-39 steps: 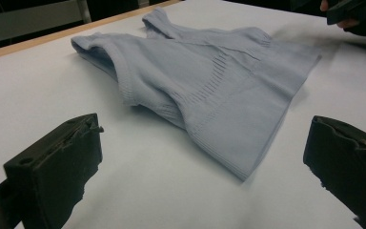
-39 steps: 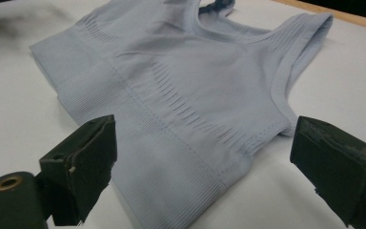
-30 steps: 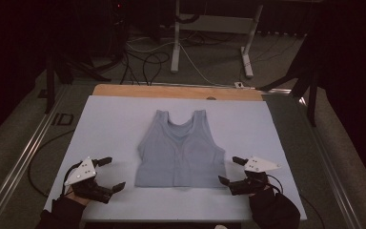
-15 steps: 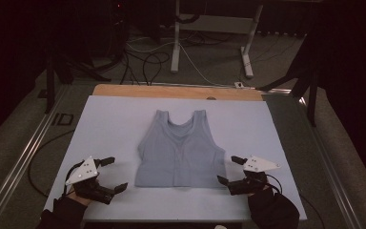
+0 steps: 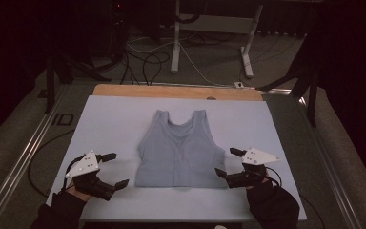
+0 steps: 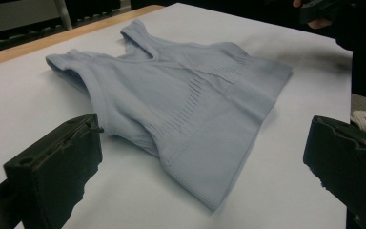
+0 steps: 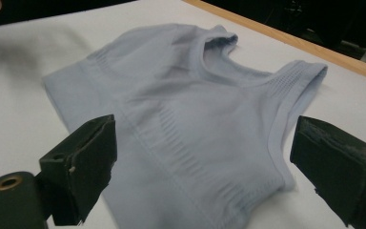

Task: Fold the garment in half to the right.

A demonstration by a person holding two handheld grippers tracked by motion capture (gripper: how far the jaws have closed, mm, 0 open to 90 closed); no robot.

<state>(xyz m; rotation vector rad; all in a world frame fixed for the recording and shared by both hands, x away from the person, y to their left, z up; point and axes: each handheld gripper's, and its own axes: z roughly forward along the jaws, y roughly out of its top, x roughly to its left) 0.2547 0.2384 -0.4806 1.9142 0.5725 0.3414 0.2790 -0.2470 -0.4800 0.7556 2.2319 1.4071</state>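
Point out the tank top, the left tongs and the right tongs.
tank top (image 5: 178,152): high view, middle of its front.
left tongs (image 5: 115,169): high view, midway between the open tips.
right tongs (image 5: 227,162): high view, midway between the open tips.

Each hand wears a dark sleeve and holds a black gripper topped with a pale grey three-cornered plate dotted with small dark marks. The left gripper (image 5: 109,170) and the right gripper (image 5: 228,163) both carry two blocky black jaws with rough, chipped edges. A thin black cable (image 5: 280,177) loops from the right one.
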